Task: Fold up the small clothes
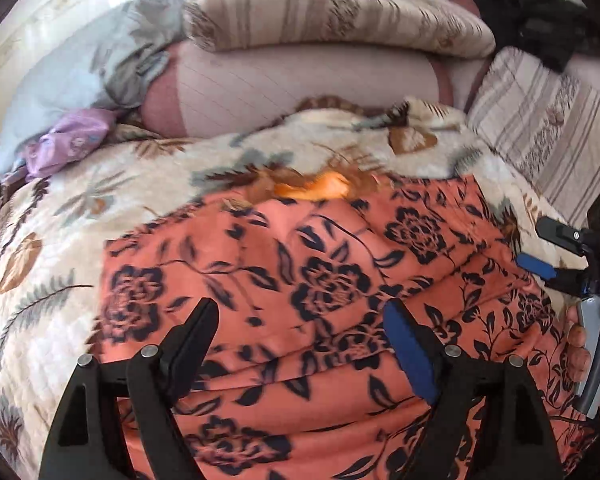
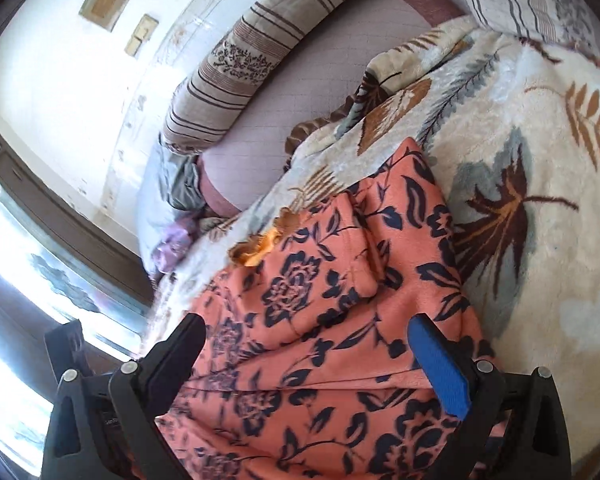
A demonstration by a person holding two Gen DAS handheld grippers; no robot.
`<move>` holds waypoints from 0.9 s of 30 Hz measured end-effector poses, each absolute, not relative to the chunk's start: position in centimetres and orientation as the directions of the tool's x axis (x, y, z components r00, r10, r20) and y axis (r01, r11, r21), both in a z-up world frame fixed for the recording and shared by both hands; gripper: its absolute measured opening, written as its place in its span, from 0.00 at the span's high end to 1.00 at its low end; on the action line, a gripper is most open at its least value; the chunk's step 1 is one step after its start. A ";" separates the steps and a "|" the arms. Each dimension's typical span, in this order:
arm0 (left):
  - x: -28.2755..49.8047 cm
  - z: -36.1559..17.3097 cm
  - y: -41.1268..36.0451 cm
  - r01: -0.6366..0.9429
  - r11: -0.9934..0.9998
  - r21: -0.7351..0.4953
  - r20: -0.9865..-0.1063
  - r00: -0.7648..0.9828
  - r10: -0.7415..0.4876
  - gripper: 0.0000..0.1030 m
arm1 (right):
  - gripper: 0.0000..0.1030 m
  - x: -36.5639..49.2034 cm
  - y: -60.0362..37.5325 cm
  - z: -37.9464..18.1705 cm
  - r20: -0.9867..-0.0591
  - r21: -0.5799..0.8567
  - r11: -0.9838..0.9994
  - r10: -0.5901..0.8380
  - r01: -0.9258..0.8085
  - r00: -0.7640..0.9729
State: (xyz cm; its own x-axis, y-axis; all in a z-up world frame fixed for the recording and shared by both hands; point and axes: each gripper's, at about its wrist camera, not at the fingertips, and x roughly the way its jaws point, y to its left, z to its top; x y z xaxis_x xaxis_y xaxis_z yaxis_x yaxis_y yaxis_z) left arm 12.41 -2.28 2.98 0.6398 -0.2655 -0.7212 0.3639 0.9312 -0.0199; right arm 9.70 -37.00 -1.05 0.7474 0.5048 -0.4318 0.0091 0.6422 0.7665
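An orange cloth with dark flowers (image 1: 320, 292) lies spread on a fluffy blanket with leaves (image 1: 60, 216) on the bed. Part of it is folded over itself. A bit of yellow (image 1: 324, 188) peeks out at its far edge.

The left hand-held gripper (image 1: 300, 320) is wide apart above the cloth and holds nothing. The right hand-held gripper (image 2: 306, 340) is wide apart too, over the cloth, with nothing in it.

Behind the blanket sit striped pillows (image 1: 332, 12), a pink pillow (image 1: 300, 80), and a light blue cloth (image 1: 80, 76) beside a small purple one (image 1: 68, 140).
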 end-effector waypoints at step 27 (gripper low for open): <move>15.6 -2.0 14.4 -0.124 0.913 -0.390 -0.724 0.654 -0.221 0.17 | 0.31 13.5 -33.0 -1.7 -0.850 0.345 0.868 0.129 0.357 0.510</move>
